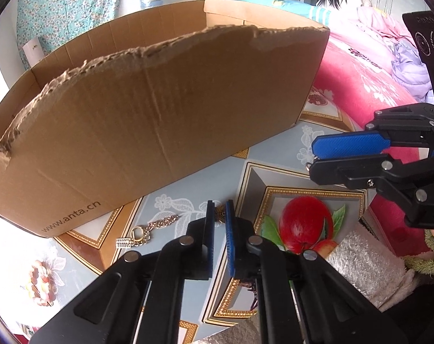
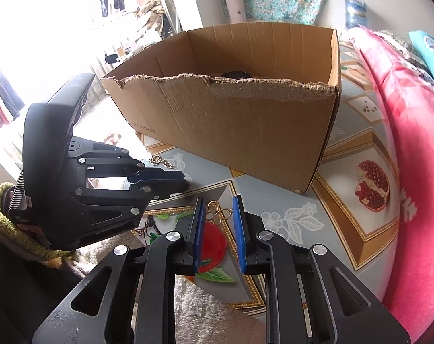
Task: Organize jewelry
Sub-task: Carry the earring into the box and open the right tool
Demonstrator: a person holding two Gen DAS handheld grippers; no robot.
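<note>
Closest in the left wrist view, the left gripper (image 1: pixel 219 209) pinches a small brown trinket (image 1: pixel 220 214), mostly hidden. Beyond lies a gold chain (image 1: pixel 148 230) beside the cardboard box (image 1: pixel 159 114). Right wrist view: right gripper (image 2: pixel 217 210) clasps a gold looped ornament (image 2: pixel 217 213); box contents obscured.

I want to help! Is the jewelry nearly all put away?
Not yet. Something dark lies in the box. The right gripper holds a gold ornament, the left gripper pinches a brown pendant. A gold chain and bead bracelet wait on the table.
</note>
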